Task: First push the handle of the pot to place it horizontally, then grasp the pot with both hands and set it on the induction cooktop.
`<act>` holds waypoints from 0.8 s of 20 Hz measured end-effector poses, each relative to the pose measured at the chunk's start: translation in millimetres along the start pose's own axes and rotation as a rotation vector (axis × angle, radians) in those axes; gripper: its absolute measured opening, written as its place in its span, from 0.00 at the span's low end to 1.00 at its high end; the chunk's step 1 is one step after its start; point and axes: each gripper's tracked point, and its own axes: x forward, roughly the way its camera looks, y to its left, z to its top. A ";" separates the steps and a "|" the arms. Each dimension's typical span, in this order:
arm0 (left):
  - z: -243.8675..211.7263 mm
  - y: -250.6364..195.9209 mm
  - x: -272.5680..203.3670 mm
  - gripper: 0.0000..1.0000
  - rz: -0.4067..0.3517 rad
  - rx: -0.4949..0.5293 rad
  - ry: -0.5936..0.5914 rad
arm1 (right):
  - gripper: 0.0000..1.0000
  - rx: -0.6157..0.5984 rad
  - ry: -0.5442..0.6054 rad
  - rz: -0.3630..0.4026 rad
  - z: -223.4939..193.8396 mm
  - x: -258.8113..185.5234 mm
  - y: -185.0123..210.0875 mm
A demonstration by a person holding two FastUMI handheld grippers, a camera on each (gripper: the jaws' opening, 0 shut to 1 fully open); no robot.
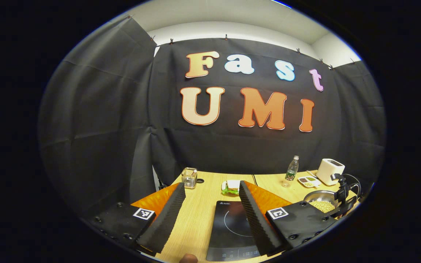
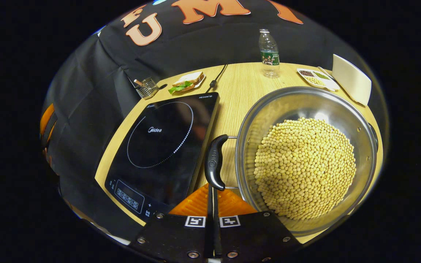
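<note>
A steel pot (image 2: 245,146) full of yellow beans (image 2: 305,168) stands on the wooden table, right of the black induction cooktop (image 2: 159,146). Its black left handle (image 2: 214,160) sticks out from the rim toward the cooktop. My right gripper (image 2: 213,189) is shut with nothing between its fingers, and its tips touch the handle's near end. My left gripper (image 1: 211,185) hangs open above the cooktop (image 1: 232,230), fingers wide apart and empty. The pot (image 1: 322,202) lies to its right, with a black part I cannot identify standing at its rim.
Along the table's back stand a water bottle (image 2: 269,54), a divided dish of seeds (image 2: 314,76), a white box-shaped appliance (image 2: 351,78), a sandwich on a plate (image 2: 186,82) and a glass holder (image 2: 146,87). A cable (image 2: 214,84) runs behind the cooktop.
</note>
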 end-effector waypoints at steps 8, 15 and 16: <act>-14.7 6.9 -0.4 0.97 -0.009 -0.025 0.048 | 0.00 0.035 -0.003 0.011 10.9 12.3 4.1; -13.3 5.5 -9.1 0.97 -0.008 -0.006 0.044 | 0.00 0.062 -0.012 0.018 18.7 19.6 6.2; -13.3 4.4 -10.1 0.97 -0.008 -0.006 0.043 | 0.00 0.064 -0.014 0.018 18.7 19.9 6.4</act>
